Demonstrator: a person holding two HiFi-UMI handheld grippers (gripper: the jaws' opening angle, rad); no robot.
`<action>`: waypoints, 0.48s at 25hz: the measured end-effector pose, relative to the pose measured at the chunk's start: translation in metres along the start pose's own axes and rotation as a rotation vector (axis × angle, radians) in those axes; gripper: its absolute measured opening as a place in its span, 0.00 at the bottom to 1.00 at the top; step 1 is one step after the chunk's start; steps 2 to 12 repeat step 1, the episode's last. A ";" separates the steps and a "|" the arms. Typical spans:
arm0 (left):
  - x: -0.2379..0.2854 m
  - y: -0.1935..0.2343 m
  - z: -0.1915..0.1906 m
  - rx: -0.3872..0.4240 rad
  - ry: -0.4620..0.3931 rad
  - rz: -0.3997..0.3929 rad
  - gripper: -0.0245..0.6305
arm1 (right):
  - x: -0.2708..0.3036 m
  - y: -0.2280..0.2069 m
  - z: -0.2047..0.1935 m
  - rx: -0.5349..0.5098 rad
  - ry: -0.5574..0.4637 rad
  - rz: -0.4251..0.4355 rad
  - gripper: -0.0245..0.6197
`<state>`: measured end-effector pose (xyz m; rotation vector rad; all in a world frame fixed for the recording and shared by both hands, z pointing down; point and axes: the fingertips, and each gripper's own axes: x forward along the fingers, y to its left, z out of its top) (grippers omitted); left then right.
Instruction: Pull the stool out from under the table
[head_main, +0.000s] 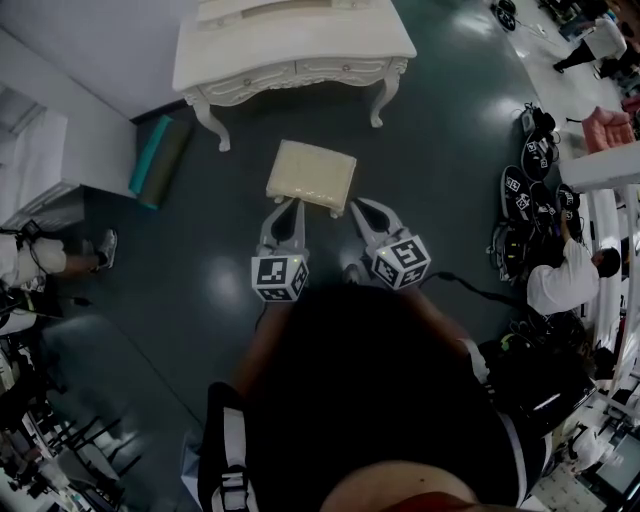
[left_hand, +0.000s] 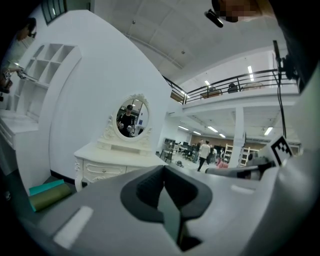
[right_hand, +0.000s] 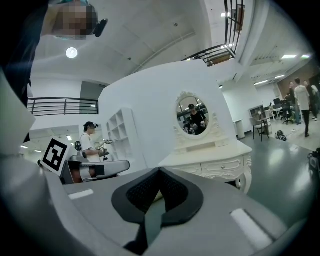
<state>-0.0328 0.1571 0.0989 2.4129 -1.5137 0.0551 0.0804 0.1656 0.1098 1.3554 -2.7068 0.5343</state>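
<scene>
Your stool (head_main: 311, 176) stands out on the shiny dark green floor (head_main: 200, 290), in front of the white table (head_main: 290, 50) by the white wall (head_main: 90, 40). Your left claw (head_main: 284, 206) and right claw (head_main: 362, 208) are both pinched together, tips at the stool's near edge.

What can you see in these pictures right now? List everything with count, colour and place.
dressing table: one, white, against the wall at the top of the head view
oval mirror: one, white frame, on the dressing table
stool: one, cream, on the floor in front of the dressing table
rolled mats: two, teal and olive, by the wall left of the table
shelf unit: one, white, left of the table
seated person: one, white shirt, far right
black gear: several pieces, beside that person
left gripper: grey, jaws together, at the stool's near edge
right gripper: grey, jaws together, at the stool's near corner
</scene>
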 end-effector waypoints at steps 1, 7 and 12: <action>0.000 0.000 0.000 0.004 0.002 -0.005 0.05 | 0.002 0.001 0.000 0.000 -0.001 0.002 0.04; 0.000 0.000 0.000 0.004 0.002 -0.005 0.05 | 0.002 0.001 0.000 0.000 -0.001 0.002 0.04; 0.000 0.000 0.000 0.004 0.002 -0.005 0.05 | 0.002 0.001 0.000 0.000 -0.001 0.002 0.04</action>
